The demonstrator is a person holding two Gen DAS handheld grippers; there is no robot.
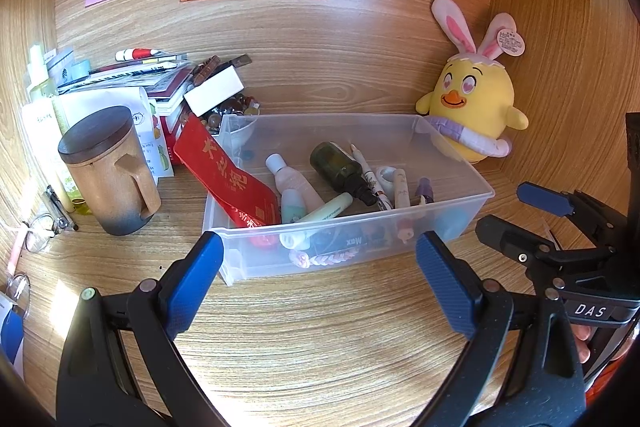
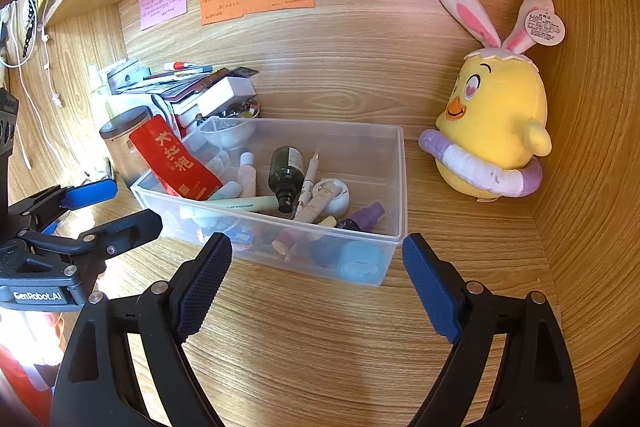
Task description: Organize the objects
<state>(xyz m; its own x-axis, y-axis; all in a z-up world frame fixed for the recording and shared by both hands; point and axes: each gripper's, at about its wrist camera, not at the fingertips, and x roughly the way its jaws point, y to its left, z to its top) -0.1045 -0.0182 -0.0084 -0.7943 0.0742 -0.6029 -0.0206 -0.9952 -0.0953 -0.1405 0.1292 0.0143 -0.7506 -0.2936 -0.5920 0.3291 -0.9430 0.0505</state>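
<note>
A clear plastic bin [image 1: 452,143] [image 2: 394,187] stands on the wooden desk. It holds a red packet [image 1: 228,175] [image 2: 176,163], a dark green bottle [image 1: 340,167] [image 2: 286,171], small tubes, pens and bottles. My left gripper [image 1: 320,263] is open and empty, just in front of the bin's near wall. My right gripper [image 2: 316,267] is open and empty, in front of the bin's near right corner. Each gripper shows at the edge of the other's view.
A yellow chick plush [image 1: 472,107] [image 2: 496,131] sits in the right back corner. A brown lidded mug [image 1: 108,171] stands left of the bin. A pile of books and boxes [image 1: 160,83] [image 2: 192,87] lies behind it. Glasses [image 1: 40,231] lie at the far left.
</note>
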